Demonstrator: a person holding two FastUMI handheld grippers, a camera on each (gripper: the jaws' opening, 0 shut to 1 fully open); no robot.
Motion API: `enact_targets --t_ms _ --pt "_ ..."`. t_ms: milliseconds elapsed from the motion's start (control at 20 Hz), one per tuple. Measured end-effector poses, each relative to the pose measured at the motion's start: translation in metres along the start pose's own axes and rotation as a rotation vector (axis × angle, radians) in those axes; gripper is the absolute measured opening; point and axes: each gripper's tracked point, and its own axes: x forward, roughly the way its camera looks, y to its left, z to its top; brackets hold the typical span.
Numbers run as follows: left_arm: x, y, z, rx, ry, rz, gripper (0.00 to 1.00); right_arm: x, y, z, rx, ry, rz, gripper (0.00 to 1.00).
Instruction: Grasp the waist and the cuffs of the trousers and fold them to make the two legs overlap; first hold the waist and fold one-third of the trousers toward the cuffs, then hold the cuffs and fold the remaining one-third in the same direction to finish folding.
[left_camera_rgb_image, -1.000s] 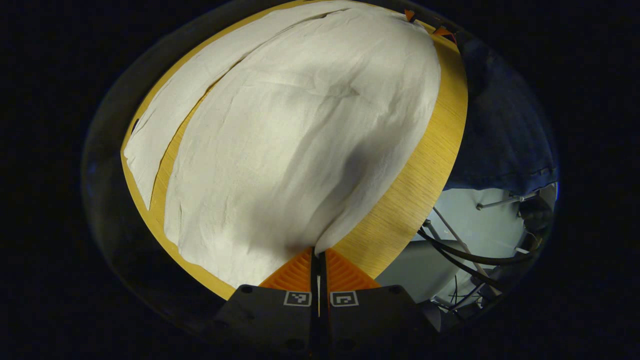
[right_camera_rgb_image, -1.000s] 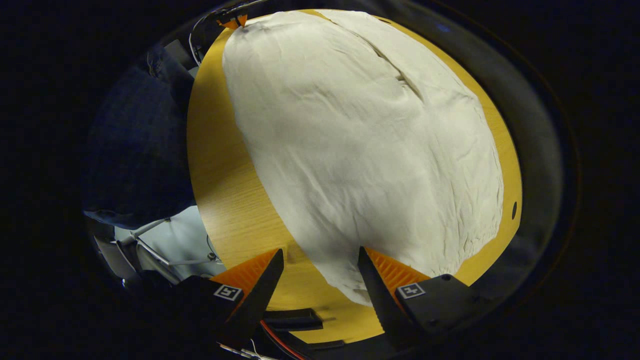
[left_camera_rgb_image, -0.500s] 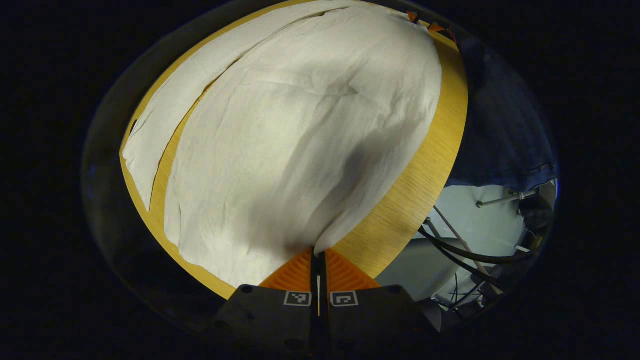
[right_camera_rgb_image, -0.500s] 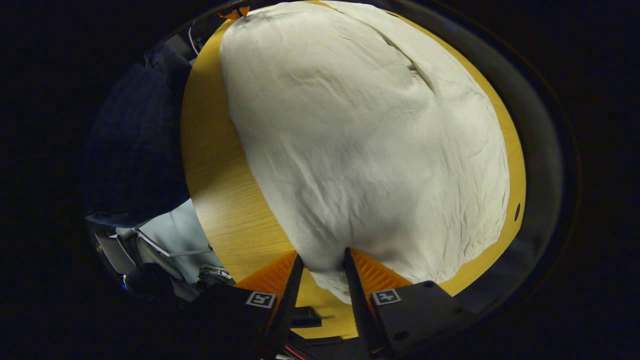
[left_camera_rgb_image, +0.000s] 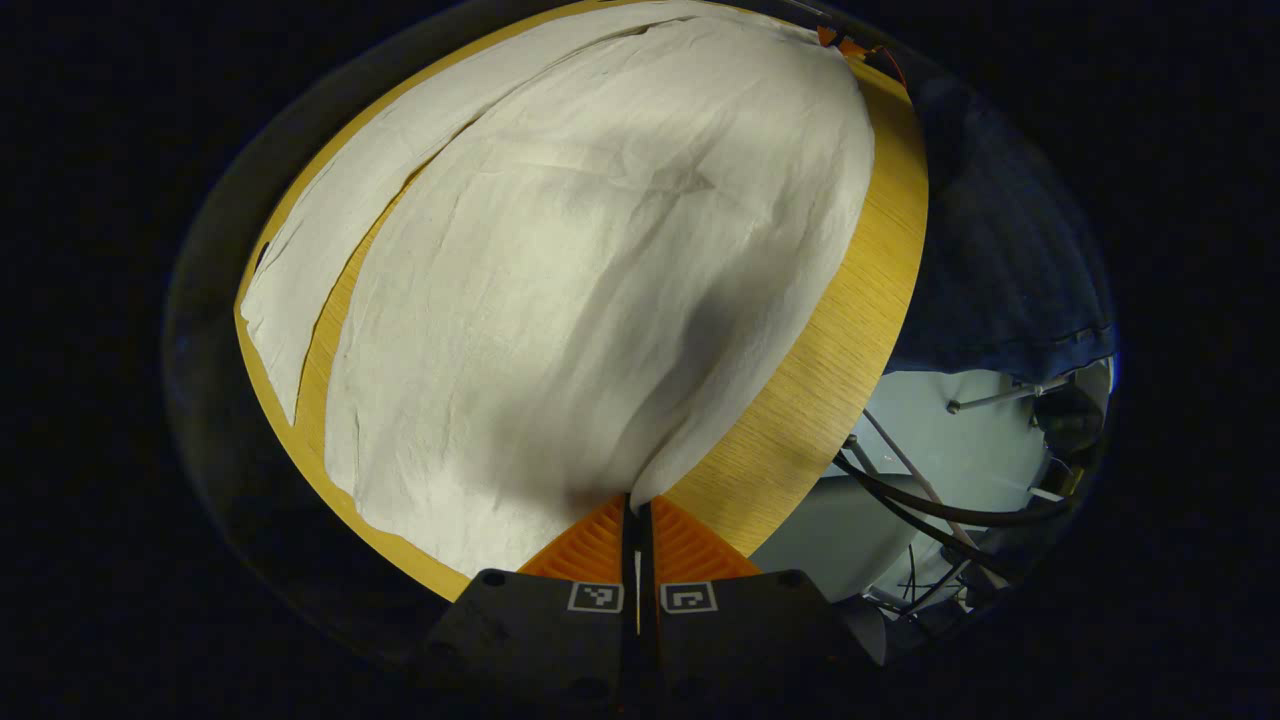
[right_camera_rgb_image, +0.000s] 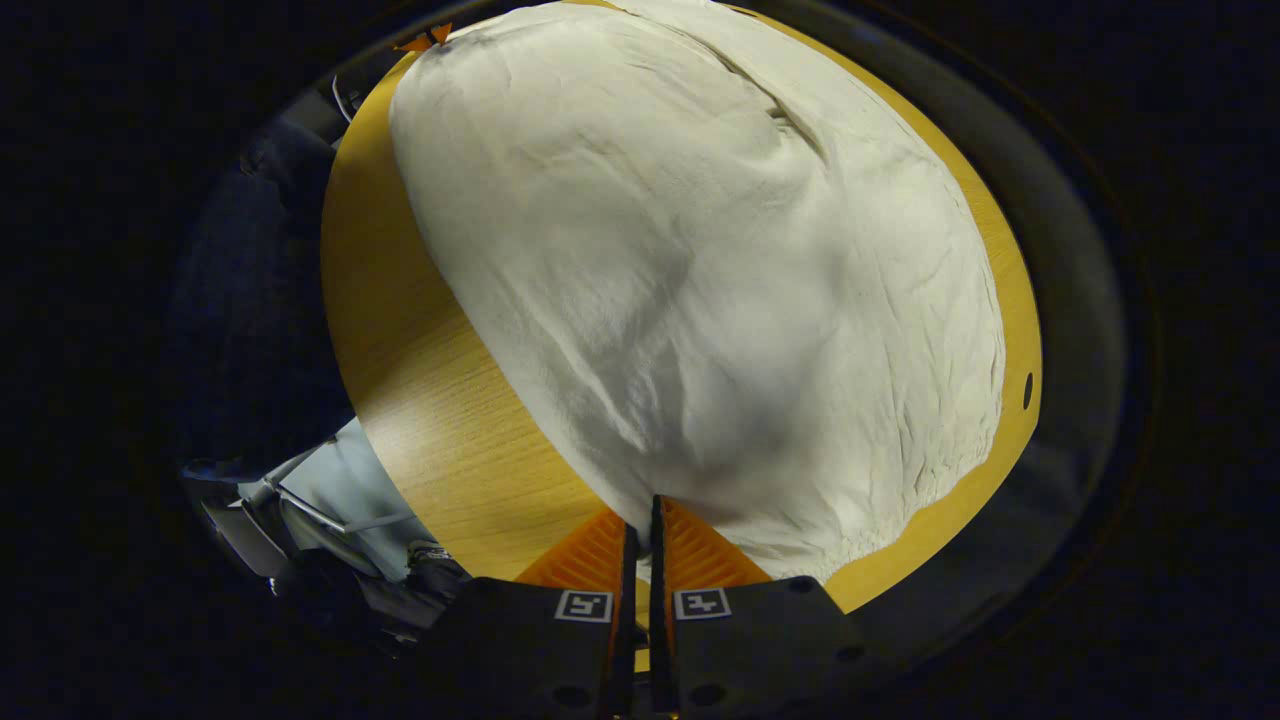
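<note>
So both legs lie apart ahead; my left gripper (left_camera_rgb_image: 637, 505) and right gripper (right_camera_rgb_image: 640, 510) pinch the trousers (left_camera_rgb_image: 600, 260) edge; every fold remains, I judge.

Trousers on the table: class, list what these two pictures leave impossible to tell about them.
- Left gripper view: the trousers run past the top edge; their far end is cut off.
- Right gripper view: the edge pinched by the right claw is hidden between its fingers.
- Waist or cuffs: indistinguishable.

The right gripper (right_camera_rgb_image: 640, 520) pinches the near edge of cream-white cloth trousers (right_camera_rgb_image: 700, 260) spread on a wooden table (right_camera_rgb_image: 420, 380).
</note>
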Motion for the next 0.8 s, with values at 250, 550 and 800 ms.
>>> enact_targets --t_ms 250,550,800 --pt "-0.004 0.004 0.003 -0.012 0.006 -0.014 0.0 -0.005 -0.001 0.0 0.047 0.003 0.0 0.06" --pt "-0.045 0.06 0.035 0.076 -0.019 0.052 0.0 -0.043 -0.023 0.009 0.086 -0.031 -0.059 0.08" --pt "-0.089 0.136 0.098 0.146 -0.087 0.16 0.0 -0.083 -0.066 0.025 0.229 -0.077 -0.171 0.08"
